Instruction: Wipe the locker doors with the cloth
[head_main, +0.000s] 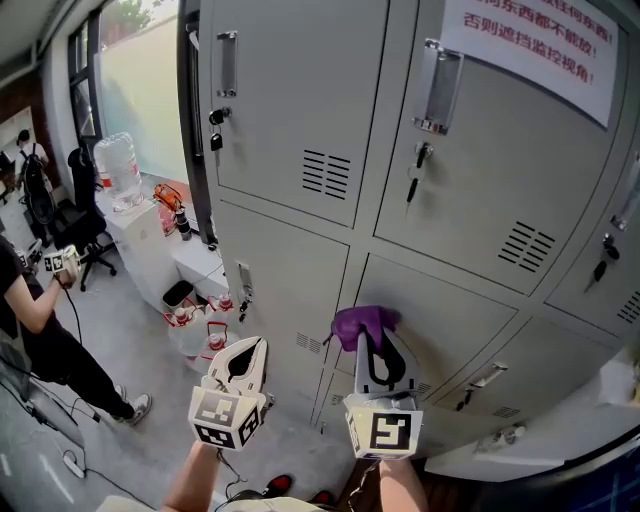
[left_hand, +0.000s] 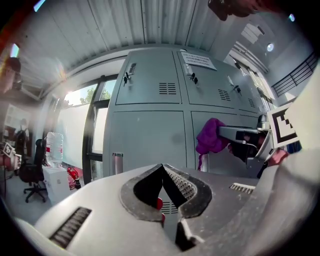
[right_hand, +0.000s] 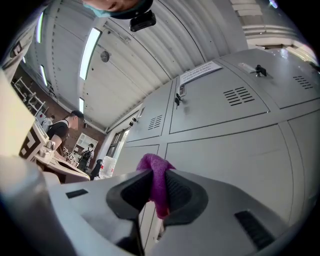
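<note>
Grey metal lockers (head_main: 300, 90) fill the wall ahead. My right gripper (head_main: 368, 338) is shut on a purple cloth (head_main: 362, 320), which it holds up at the left edge of a second-row door (head_main: 450, 310); whether the cloth touches the door I cannot tell. The right gripper view shows the cloth (right_hand: 152, 162) pinched between the right gripper (right_hand: 157, 172) jaws, with its fold sticking out past the tips. My left gripper (head_main: 253, 347) hangs lower left of it, in front of the neighbouring door (head_main: 290, 270), shut with nothing in it. From the left gripper (left_hand: 162, 167) I see the cloth (left_hand: 210, 136) to the right.
Keys (head_main: 215, 128) hang from the locks, and a paper notice (head_main: 540, 40) is stuck on the upper right door. To the left are a white counter (head_main: 140, 235) with a water jug (head_main: 118, 165), bottles on the floor (head_main: 195, 320), an office chair (head_main: 85, 225) and a person (head_main: 40, 330).
</note>
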